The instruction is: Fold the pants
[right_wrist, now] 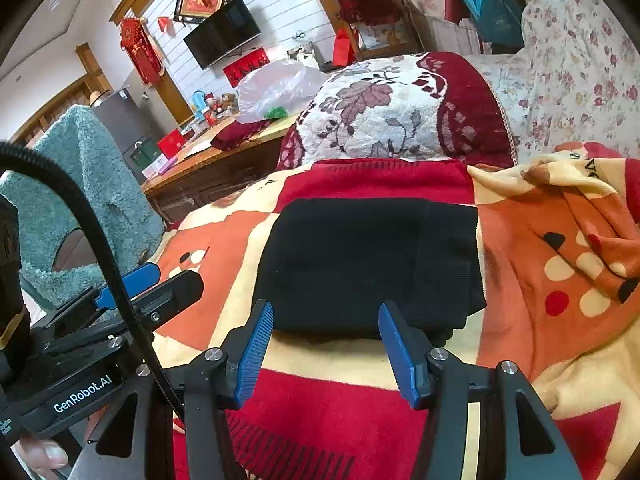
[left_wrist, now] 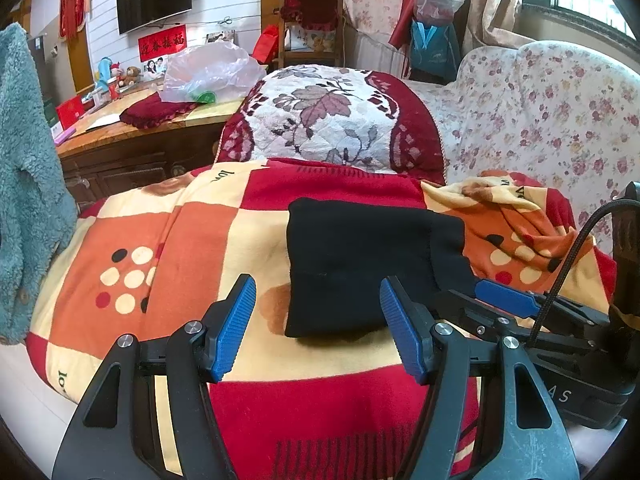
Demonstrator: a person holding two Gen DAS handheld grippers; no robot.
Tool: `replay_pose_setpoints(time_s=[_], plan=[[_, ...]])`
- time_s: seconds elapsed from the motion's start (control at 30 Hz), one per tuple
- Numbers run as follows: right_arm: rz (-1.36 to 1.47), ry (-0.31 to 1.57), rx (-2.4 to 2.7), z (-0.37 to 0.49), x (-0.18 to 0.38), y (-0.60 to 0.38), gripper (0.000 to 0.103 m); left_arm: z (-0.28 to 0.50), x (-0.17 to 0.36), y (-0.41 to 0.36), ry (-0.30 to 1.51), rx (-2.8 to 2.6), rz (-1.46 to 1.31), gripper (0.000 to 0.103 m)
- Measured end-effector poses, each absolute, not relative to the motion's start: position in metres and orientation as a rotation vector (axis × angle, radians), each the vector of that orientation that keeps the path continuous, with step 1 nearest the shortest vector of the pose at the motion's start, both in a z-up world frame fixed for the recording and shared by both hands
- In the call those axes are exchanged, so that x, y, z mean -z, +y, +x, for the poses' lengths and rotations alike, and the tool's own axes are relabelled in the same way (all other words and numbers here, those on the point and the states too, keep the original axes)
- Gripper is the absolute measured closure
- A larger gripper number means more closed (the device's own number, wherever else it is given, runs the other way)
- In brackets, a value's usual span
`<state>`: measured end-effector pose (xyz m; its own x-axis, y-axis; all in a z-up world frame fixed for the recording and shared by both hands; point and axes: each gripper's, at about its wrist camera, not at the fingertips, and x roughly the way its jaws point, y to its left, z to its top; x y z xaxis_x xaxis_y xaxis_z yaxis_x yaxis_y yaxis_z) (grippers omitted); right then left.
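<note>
The black pants (left_wrist: 360, 264) lie folded into a compact rectangle on a red, orange and cream checked blanket (left_wrist: 168, 248). In the right wrist view the pants (right_wrist: 368, 264) sit just beyond the fingertips. My left gripper (left_wrist: 318, 312) is open and empty, just short of the bundle's near edge. My right gripper (right_wrist: 326, 328) is open and empty at the bundle's near edge. The right gripper's body shows at the right of the left wrist view (left_wrist: 520, 312). The left gripper's body shows at the left of the right wrist view (right_wrist: 120, 304).
A cushion (left_wrist: 332, 120) with a leaf pattern stands behind the blanket. A floral sofa (left_wrist: 540, 120) is at the right. A teal fleece garment (left_wrist: 28, 184) hangs at the left. A wooden table (left_wrist: 132, 128) holds a plastic bag and boxes.
</note>
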<state>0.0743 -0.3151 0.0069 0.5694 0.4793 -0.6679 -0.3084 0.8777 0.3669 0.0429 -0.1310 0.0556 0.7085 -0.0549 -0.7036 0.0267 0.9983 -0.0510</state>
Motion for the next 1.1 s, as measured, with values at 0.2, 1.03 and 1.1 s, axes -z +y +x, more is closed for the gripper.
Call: replay_pose_setpoints(time_s=[0.2,1.03,1.1], plan=[[0.228,0.859,-0.456,0.078,-0.002,-0.32,0.05,0.047,-0.052,-0.129,0.792,0.038,-0.039,0.038],[0.236,0.887,-0.456,0.088,0.007,-0.319,0.05,0.051,-0.044,-0.132,0.76,0.009,0.016,0.038],[0.232,0.889,-0.453,0.087,0.007,-0.32,0.05,0.05,-0.044,-0.133,0.766,0.021,0.008,0.038]])
